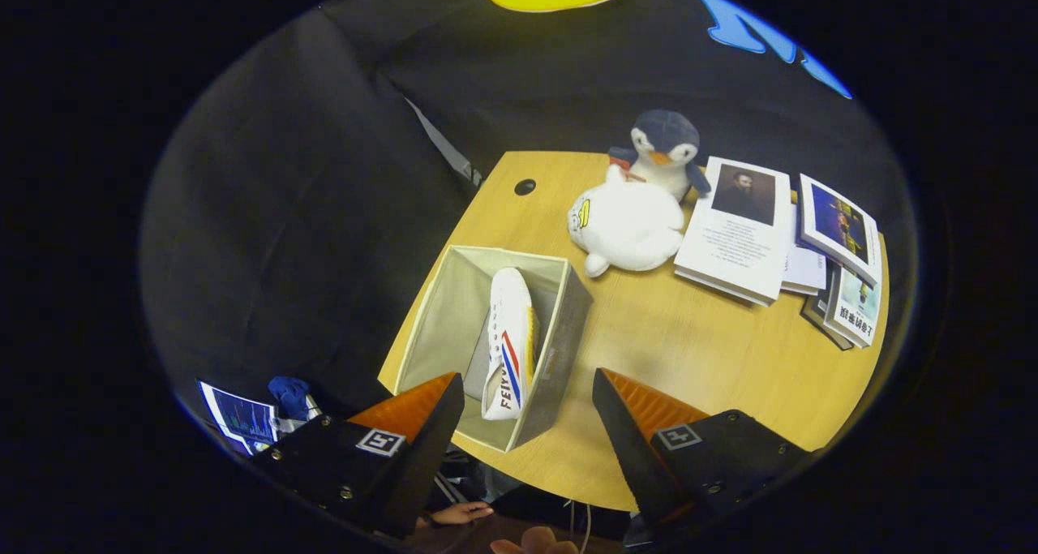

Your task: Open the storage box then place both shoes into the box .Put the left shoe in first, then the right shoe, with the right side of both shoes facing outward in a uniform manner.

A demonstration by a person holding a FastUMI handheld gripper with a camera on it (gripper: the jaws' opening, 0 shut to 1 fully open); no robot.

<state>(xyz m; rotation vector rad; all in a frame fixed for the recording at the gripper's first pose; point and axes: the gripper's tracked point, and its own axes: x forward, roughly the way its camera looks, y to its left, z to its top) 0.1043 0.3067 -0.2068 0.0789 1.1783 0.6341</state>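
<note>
Storage box (542, 351) open on desk (689, 351), just ahead of fingers | one white shoe (509, 345) inside on its side, against right wall | gripper (527, 388) spread wide, holding nothing | second shoe unplaced; judged about halfway | plush toys (628, 225), books (738, 229) beyond box.
</note>
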